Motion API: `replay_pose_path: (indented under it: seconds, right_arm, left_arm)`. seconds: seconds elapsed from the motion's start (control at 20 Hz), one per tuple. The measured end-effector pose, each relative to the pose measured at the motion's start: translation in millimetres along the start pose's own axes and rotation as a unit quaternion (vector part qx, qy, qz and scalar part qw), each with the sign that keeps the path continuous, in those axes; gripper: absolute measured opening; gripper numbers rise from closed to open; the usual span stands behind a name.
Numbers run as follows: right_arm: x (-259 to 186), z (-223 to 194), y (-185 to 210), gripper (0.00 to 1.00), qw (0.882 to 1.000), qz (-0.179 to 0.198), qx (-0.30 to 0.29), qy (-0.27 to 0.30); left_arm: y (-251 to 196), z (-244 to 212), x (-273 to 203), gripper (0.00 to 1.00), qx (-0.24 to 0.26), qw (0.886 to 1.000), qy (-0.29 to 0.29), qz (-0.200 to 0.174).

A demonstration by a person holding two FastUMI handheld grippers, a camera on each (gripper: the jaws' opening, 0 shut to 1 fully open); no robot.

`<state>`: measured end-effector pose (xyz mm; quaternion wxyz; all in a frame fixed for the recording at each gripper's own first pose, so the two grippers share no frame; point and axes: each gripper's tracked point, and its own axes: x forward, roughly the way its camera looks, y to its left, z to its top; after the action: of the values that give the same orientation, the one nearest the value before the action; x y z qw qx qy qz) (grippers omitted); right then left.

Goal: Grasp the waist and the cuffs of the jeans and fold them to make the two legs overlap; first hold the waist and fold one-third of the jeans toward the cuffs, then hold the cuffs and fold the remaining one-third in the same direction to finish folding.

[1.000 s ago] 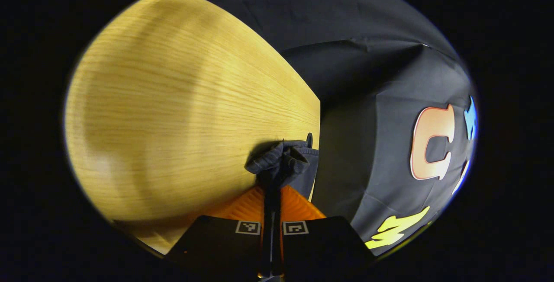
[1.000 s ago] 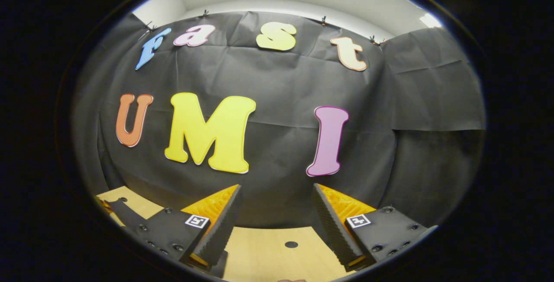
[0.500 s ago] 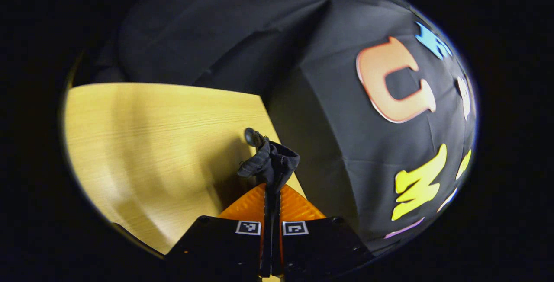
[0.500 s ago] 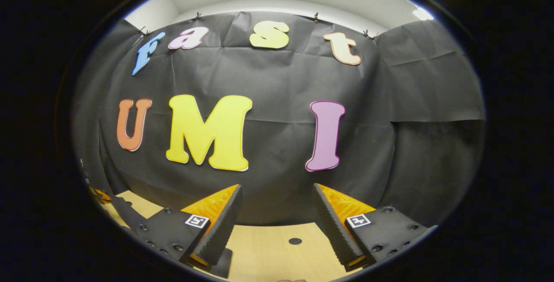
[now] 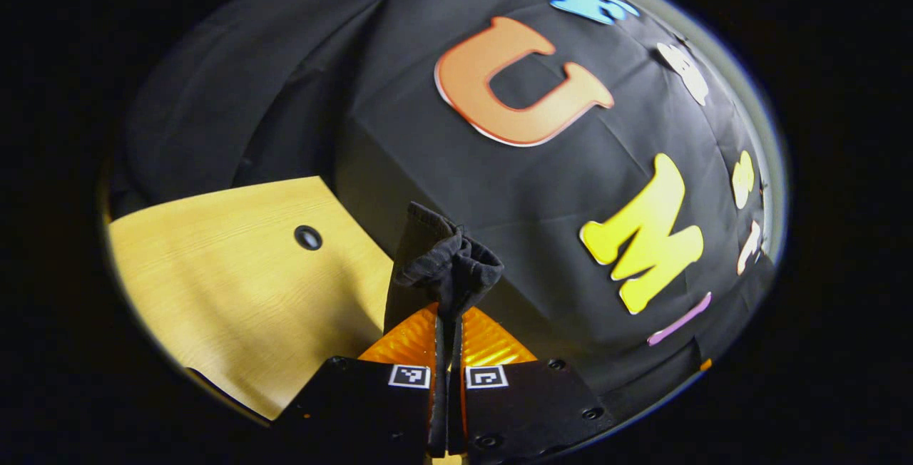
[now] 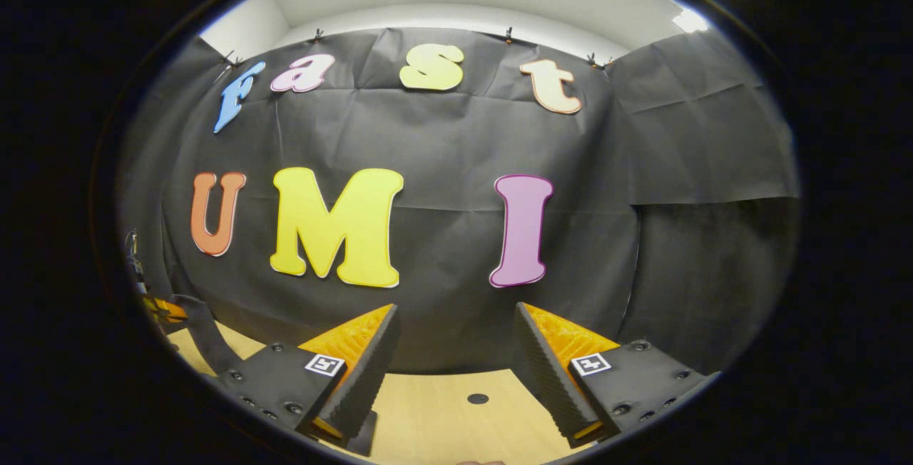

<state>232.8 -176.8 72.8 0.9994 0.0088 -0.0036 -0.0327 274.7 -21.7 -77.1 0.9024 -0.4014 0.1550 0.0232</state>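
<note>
We pinch a bunched fold of the jeans (image 5: 444, 259) in the left gripper (image 5: 448, 319), lifted over the desk's (image 5: 235, 294) far corner. Soft, heavy denim: grip hems. Our right gripper (image 6: 453, 351) is spread, empty.

Left gripper (image 5: 447, 322) at six o'clock, fingers pressed together on a bunched dark bit of jeans (image 5: 444, 262). Cloth sticking up past the tips, maybe a cuff, hard to tell. Wooden table (image 5: 214, 287) toward nine o'clock, with a small dark hole (image 5: 307, 237) in it.
</note>
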Motion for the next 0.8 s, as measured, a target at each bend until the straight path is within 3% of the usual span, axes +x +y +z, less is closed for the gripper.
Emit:
replay_pose_path:
  seconds: [0.45,0.6,0.8]
  right_arm:
    - [-17.1,-2.6,-32.8,0.99,1.0,-0.015,0.006,0.0]
    - [-20.7,-4.1,-45.9,0.99,1.0,-0.023,0.011,0.001]
    - [-26.3,-9.4,-60.0,1.0,0.999,-0.031,0.015,0.006]
  left_arm:
    - [-82.8,-46.6,-6.4,0.04,0.129,0.99,0.026,-0.043]
    - [-105.1,-65.5,-8.1,0.04,0.197,0.978,0.032,-0.053]
    - [-132.0,-101.1,-12.2,0.04,0.243,0.966,0.053,-0.074]
